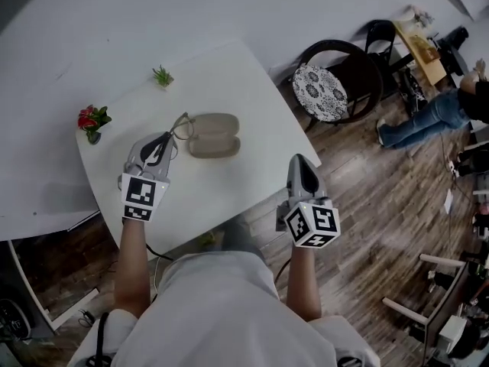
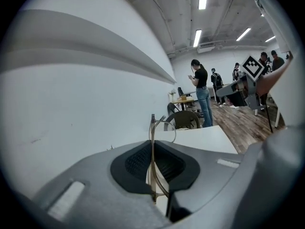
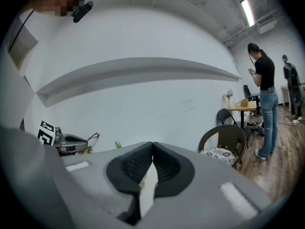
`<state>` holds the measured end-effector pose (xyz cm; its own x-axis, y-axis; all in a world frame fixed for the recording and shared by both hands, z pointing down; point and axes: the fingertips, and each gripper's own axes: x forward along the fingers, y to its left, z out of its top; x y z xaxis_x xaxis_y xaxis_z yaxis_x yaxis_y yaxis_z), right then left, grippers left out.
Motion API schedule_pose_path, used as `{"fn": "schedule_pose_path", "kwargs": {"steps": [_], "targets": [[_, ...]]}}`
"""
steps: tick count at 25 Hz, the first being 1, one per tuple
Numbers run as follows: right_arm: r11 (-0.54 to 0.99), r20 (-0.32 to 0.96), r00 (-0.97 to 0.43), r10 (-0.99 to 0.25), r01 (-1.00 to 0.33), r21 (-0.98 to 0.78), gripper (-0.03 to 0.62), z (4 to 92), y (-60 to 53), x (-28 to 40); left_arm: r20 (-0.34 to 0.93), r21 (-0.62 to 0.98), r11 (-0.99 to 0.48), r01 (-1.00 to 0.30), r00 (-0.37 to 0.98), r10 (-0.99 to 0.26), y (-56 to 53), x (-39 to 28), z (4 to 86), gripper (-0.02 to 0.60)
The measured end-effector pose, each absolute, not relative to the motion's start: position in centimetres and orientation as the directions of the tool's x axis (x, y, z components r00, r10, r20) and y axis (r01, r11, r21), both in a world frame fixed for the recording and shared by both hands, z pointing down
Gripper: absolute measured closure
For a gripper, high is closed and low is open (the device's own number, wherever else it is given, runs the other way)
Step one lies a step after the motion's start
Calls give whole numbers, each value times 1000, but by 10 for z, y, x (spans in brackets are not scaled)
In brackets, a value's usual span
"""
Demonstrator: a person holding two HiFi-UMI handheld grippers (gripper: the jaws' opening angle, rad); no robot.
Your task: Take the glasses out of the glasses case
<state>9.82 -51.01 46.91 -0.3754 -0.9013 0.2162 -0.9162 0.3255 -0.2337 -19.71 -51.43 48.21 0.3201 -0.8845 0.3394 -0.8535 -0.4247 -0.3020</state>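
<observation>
While left gripper (image 1: 170, 137) clamps glasses (image 1: 182, 125), case (image 1: 215, 134) lies beside.

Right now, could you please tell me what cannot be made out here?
Glasses case: head view, too small to tell whether anything is inside.
Glasses: left gripper view, partly hidden by the left gripper's body.
Standing person: right gripper view, held item too small to name.

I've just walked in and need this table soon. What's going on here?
A person works a gripper in each hand at a white table. The left gripper is shut on the glasses, holding them just beside the beige glasses case, which lies on the table. The right gripper is shut and empty, held at the table's near right corner.
</observation>
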Motion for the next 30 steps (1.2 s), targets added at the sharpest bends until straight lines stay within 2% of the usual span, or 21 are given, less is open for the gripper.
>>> {"fn": "schedule_pose_path", "kwargs": {"steps": [14,30], "targets": [[342,147,-378,-914,-913,-223,591,428,-449,62,152,-247,-310,-918,280,-948,-439,-249,417,557],[364,123,-392,-912,-909,-203,591,409,-417,34,36,-188,-212,-959,209,-977,-385,-295,382,557]]}}
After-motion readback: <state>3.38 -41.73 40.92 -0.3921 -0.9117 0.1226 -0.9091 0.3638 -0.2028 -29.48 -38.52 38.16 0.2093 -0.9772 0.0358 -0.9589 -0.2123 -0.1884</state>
